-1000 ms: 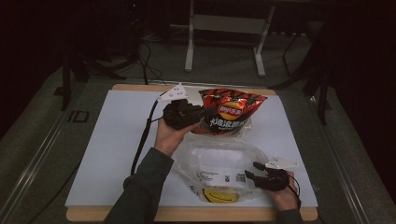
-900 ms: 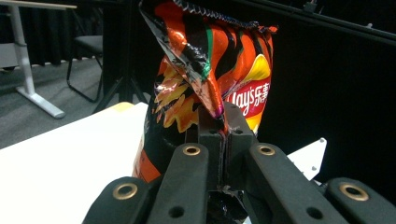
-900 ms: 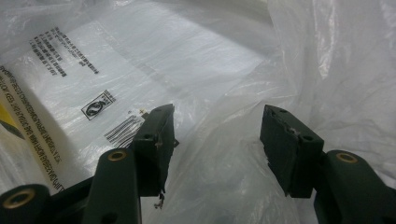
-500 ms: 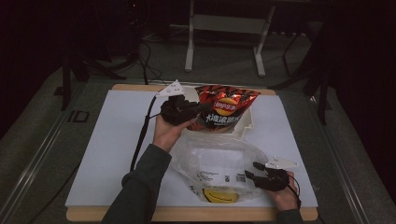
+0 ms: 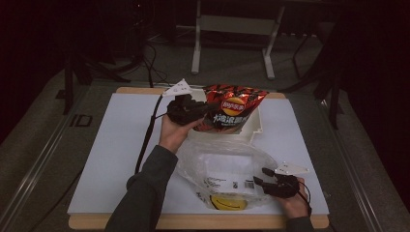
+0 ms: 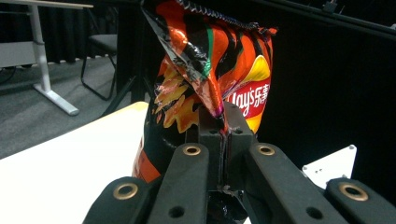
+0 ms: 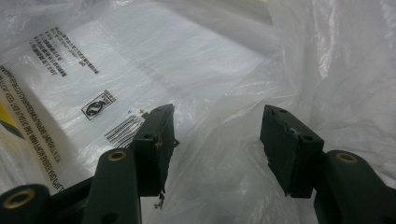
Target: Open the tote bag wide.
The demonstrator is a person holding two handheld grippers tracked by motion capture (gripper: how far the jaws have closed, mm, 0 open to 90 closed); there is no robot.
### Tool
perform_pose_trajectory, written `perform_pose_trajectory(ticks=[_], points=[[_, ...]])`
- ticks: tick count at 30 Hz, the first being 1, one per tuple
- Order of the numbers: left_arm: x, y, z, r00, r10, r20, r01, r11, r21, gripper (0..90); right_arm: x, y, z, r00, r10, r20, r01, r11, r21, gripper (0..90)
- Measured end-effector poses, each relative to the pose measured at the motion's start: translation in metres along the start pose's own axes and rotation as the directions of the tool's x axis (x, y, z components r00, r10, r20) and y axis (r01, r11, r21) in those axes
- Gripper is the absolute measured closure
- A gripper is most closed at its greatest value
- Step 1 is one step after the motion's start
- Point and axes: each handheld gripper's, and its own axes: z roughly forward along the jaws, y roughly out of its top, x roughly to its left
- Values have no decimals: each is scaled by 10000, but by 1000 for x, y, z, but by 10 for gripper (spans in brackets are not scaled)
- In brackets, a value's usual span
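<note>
The table [image 5: 116, 145], a white sheet on a wooden board, has wide bare room along its left edge and left near corner, and a narrower bare strip along the right edge; the things crowd the middle, from the far edge down to the near one. A clear plastic bag [image 5: 227, 169] with black print and a yellow mark lies crumpled between the middle and the near edge, its mouth towards the right near corner. Beyond it, close to the far edge, a red and black crisp bag [image 5: 232, 108] is held up above a white tray [image 5: 258, 126] that stands just behind the plastic bag. The left gripper [image 5: 193, 110], in the hand that reaches in from the near edge, has its fingers pressed together on a fold at the side of the crisp bag; the left gripper view shows that pinch up close, the foil [image 6: 210, 74] rising upright from the closed fingers [image 6: 233, 135] with dark room behind it, a detail too small to read from above. The right gripper [image 5: 261, 176] sits by the right near corner at the plastic bag's edge; the right gripper view shows its fingers [image 7: 156, 140] spread wide with loose film [image 7: 219, 172] lying under and between them, touching neither pad that I can tell, and the printed label [image 7: 93, 109] off to one side
</note>
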Motion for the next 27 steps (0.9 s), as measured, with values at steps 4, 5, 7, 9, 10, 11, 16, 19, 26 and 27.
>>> perform_pose_trajectory(ticks=[4, 5, 7, 9, 10, 11, 16, 19, 26, 27], points=[[3, 0, 2, 10000, -15, -24, 15, 10000, -60, 890, 0, 0, 0, 10000, 11, -11, -11, 10000, 6, 446], [5, 0, 3, 10000, -26, -33, 26, 10000, -49, 890, 0, 0, 0, 10000, 9, -10, -9, 10000, 5, 445], [7, 0, 4, 10000, -43, -70, 43, 10000, -16, 890, 0, 0, 0, 10000, 0, -11, 0, 10000, 4, 445], [8, 0, 5, 10000, -41, -86, 41, 10000, -12, 890, 0, 0, 0, 10000, -2, -18, 2, 10000, 2, 445], [8, 0, 5, 9999, -35, -94, 35, 10000, -11, 890, 0, 0, 0, 10000, -4, -19, 4, 10000, 3, 445], [8, 0, 6, 9999, -37, -101, 37, 10000, -9, 890, 0, 0, 0, 10000, -4, -21, 4, 10000, 2, 445], [9, 2, 7, 10000, -22, -95, 22, 10000, -71, 890, 0, 0, 0, 10000, -6, -13, 6, 10000, 8, 445], [10, 3, 9, 10000, 1, -69, -2, 10000, -98, 890, 0, 0, 0, 10000, -7, -22, 7, 10000, 4, 445], [13, 4, 12, 10000, 23, -74, -24, 10000, -87, 890, 0, 0, 0, 10000, -5, -12, 5, 10000, -17, 445], [14, 4, 13, 9999, 32, -96, -33, 10000, -85, 890, 0, 0, 0, 10000, -15, -9, 15, 10000, 1, 445]])
